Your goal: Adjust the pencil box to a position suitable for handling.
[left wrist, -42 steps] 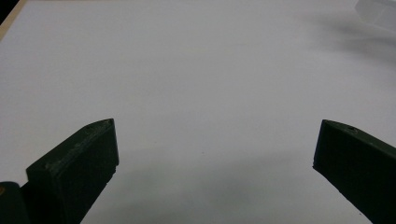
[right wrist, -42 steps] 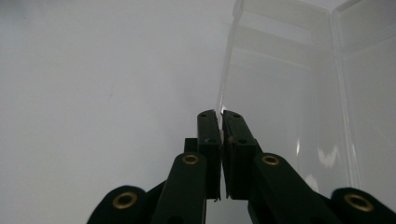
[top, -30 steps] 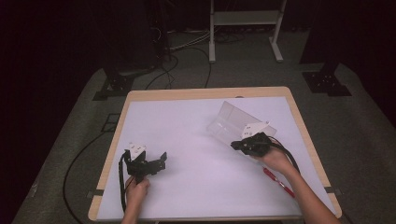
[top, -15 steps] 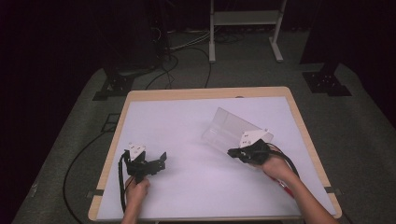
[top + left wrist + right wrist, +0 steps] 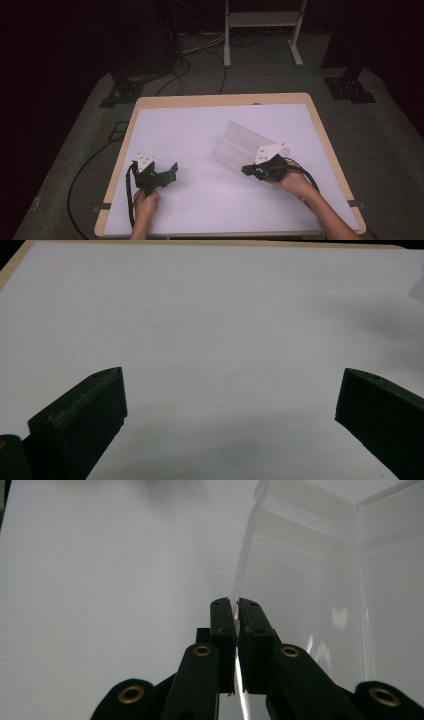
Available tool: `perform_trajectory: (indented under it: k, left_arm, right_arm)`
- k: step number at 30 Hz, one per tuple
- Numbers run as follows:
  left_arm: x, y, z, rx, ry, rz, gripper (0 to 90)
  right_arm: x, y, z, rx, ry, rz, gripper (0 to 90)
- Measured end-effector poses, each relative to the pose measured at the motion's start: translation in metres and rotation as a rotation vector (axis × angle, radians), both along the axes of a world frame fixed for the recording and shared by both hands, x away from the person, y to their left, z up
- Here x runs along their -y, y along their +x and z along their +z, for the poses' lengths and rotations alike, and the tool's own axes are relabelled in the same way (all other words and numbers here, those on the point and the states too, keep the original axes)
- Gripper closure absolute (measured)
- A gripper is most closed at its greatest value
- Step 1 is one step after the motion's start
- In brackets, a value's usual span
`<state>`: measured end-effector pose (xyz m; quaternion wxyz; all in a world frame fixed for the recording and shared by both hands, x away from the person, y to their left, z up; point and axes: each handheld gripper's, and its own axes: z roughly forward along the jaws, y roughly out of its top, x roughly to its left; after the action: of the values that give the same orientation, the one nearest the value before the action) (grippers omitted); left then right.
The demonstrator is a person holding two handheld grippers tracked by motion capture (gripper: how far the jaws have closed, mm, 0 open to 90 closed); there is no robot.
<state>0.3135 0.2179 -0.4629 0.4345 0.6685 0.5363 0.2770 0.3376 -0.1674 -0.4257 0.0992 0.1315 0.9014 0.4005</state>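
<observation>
We've got the white surface with a clear plastic box right of centre. Our right tongs are pinched onto its thin wall edge; left tongs sit wide apart, holding nothing.

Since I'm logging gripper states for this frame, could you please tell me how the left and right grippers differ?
The left gripper has its jaws wide apart with nothing between them; the right gripper is shut on a wall of the clear plastic box. The left sits near the table's left edge, the right near its middle-right. Both are black and hand-held.
</observation>
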Motion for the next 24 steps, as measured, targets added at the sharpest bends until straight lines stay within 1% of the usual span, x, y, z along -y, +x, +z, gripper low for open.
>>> perform_trajectory:
  k: [4, 5, 10, 11, 15, 18, 20, 24]
  left_arm:
    - [0.000, 0.000, 0.000, 0.002, 0.000, -0.001, 0.0]
    - [0.000, 0.000, 0.000, 0.001, 0.000, -0.001, 0.0]
    - [0.000, 0.000, 0.000, 0.001, 0.000, -0.001, 0.0]
    - [0.000, 0.000, 0.000, 0.002, 0.001, -0.002, 0.0]
    - [0.000, 0.000, 0.000, 0.000, -0.001, 0.000, 0.0]
    - [0.000, 0.000, 0.000, 0.000, -0.001, -0.001, 0.0]
    - [0.000, 0.000, 0.000, 0.000, 0.001, -0.003, 0.0]
    - [0.000, 0.000, 0.000, -0.001, 0.000, -0.003, 0.0]
  right_arm:
    - [-0.003, -0.004, -0.004, -0.015, 0.002, 0.016, 85.5]
    - [-0.004, -0.006, -0.006, -0.021, 0.003, 0.027, 85.5]
    - [-0.007, -0.009, -0.010, -0.031, -0.002, 0.042, 85.4]
    - [-0.009, -0.011, -0.013, -0.034, -0.001, 0.053, 85.5]
    - [-0.012, -0.012, -0.016, -0.041, -0.002, 0.071, 85.4]
    - [-0.014, -0.013, -0.018, -0.048, -0.005, 0.074, 85.4]
    - [-0.016, -0.014, -0.021, -0.050, -0.008, 0.086, 85.5]
    - [-0.017, -0.015, -0.023, -0.061, 0.002, 0.091, 85.7]
